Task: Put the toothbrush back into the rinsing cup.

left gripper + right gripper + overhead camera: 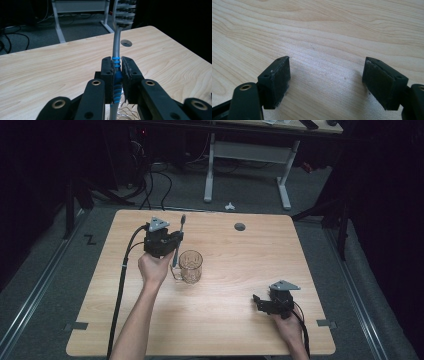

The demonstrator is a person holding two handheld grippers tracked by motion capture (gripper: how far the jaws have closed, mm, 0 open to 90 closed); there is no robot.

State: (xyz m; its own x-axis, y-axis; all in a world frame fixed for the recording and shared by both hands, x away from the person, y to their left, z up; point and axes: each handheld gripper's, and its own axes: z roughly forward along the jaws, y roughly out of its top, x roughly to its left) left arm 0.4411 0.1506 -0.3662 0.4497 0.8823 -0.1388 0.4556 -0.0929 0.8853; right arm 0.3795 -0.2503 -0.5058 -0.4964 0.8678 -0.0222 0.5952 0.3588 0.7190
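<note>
Above the glass mug (190,266) near the middle of the worktop (235,270), I have the left gripper (176,239) clamped on a toothbrush (178,241). In the left gripper view the 2 fingers (108,75) press on the blue-ribbed part of the grey handle (117,82), with the bristle head (124,13) standing up beyond them and the lower end running down toward the patterned rim of the mug at the bottom edge. From the high view the toothbrush is upright, slightly tilted, its lower end at or just inside the mug's near-left rim beside the handle; I cannot tell whether the tip has passed below the rim or touches the glass.

My right gripper (264,303) sits well apart, low over the near right part of the worktop. In the right gripper view its fingers (277,80) stand wide with bare wood between them, holding nothing.

As I judge it, the pick-up is done and the brush is carried to the mug. What is left is to lower it until the end rests inside, ease the left fingers apart so the brush leans on the rim, then draw the gripper clear without knocking the mug. The right gripper has no part to play yet; it could steady the mug if it shifts.
</note>
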